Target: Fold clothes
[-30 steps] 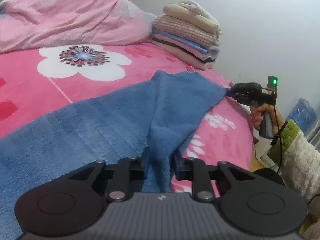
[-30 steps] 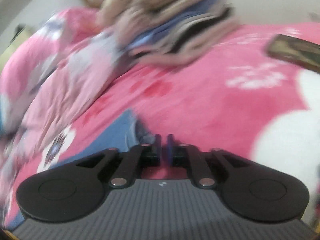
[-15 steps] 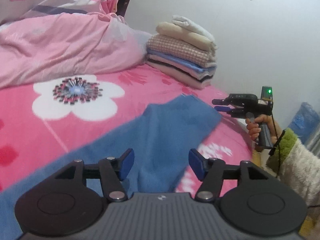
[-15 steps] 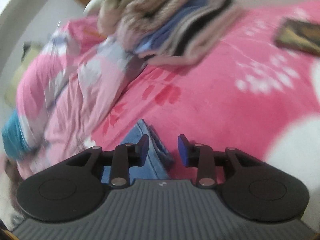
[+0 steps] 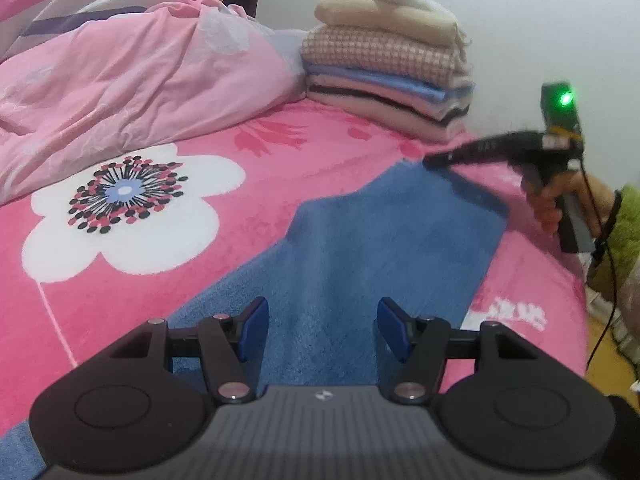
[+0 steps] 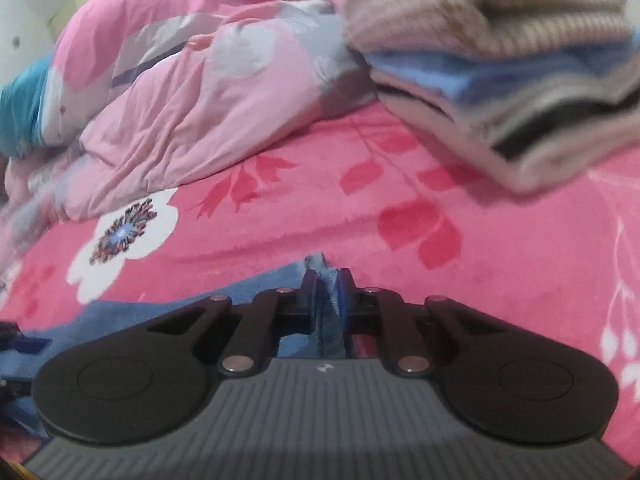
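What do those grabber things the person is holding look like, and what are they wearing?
Each gripper is black with a ribbed grey body, two round black discs, silver pins and blue pads: the left gripper and the right gripper. The left wrist view shows the right one's pistol handle, a green light, a thin black cable and a fuzzy green sleeve.

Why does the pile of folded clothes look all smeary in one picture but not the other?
Right wrist view: the pile of folded clothes is streaked by motion blur. Left wrist view: it is sharp, and only the right gripper is blurred. Both views bend at the edges, fisheye.
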A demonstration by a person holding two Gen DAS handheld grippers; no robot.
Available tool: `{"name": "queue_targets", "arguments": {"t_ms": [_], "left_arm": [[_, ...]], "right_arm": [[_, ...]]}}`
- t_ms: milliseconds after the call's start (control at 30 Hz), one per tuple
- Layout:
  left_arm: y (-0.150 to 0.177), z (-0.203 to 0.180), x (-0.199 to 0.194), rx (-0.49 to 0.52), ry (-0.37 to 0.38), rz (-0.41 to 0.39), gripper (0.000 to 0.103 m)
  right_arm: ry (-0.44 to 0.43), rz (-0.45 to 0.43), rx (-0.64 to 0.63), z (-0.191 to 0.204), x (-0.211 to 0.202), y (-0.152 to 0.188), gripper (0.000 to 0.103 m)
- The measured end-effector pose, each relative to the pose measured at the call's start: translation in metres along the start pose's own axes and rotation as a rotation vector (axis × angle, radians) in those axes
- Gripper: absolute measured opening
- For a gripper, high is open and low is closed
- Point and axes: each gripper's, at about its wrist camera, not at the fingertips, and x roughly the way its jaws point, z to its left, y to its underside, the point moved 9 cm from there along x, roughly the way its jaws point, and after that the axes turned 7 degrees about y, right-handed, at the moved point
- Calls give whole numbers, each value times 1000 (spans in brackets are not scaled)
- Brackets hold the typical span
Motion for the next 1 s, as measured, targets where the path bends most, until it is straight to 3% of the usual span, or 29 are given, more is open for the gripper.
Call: {"name": "queue_targets", "arguments": {"t_ms": [167, 467, 567, 600, 700, 867, 1000], "left_arm": [[-3, -3, -6, 31, -35, -25, 61], [2, -4, -2, 42, -47, -4, 61], [4, -3, 1, 38, -47, -2, 61], [4, -3, 1, 37, -49, -2, 62], [4, -4, 2, 43, -56, 1, 62], [5, -6, 4, 59, -72, 6, 63], [4, -7, 5, 72, -86, 15, 63]], "right_arm": [[-38, -88, -16, 10, -10, -12, 5], [-29, -57, 27, -1, 20, -3, 5], [-33, -52, 60, -5, 19, -2, 9], [-23, -54, 70, -6, 16, -3, 15], [-7, -115, 105, -10, -7, -6, 18], [-64, -208, 57, -2, -57, 7, 17], [-126, -186, 15, 10, -61, 30, 13]]}}
